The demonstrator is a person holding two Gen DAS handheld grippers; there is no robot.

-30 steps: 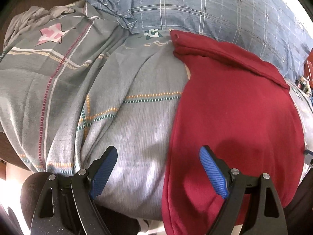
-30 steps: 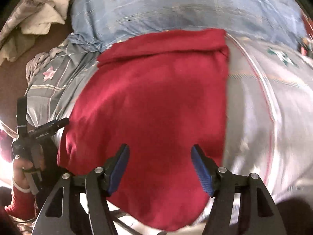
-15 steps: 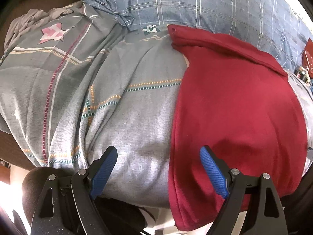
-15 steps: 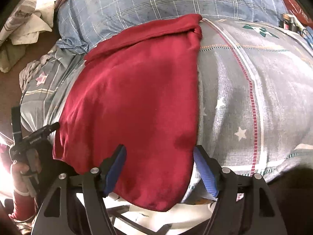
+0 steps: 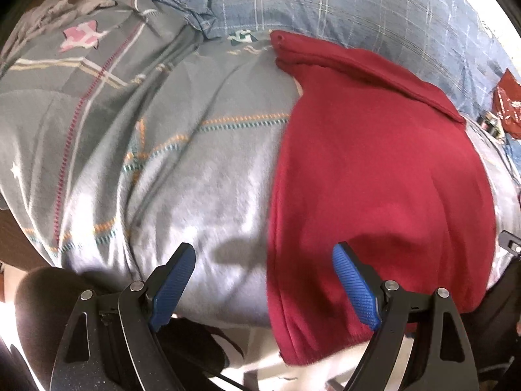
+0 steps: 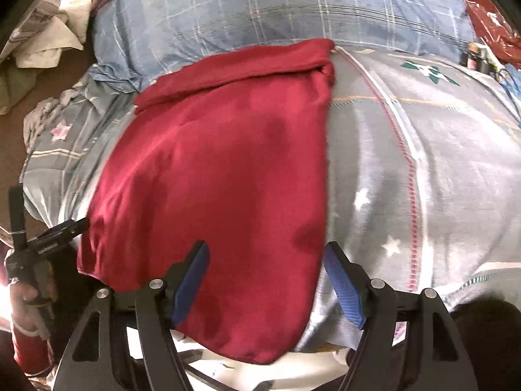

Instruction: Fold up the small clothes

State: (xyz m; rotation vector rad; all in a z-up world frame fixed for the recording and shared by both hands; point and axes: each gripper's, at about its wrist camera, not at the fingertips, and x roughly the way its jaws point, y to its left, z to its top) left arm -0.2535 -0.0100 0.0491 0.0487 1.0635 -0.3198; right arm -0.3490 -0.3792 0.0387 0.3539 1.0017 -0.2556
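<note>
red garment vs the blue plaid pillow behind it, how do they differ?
The red garment is plain, solid colour; the blue plaid pillow has a pale grid pattern. The garment lies flat and thin, its near end hanging over the bed edge; the pillow is plump and sits farther back. The garment's far edge is rolled over; the pillow's corner is bunched. Both rest on the grey bedspread.

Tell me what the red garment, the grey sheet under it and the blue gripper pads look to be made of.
Red garment: soft matte knit, probably cotton jersey; it drapes limply, with a stitched hem. Grey sheet: thin woven cotton, judging by fine creases and printed stars. Pads on the left hand-held gripper: blue ribbed rubber or plastic; which, unclear.
</note>
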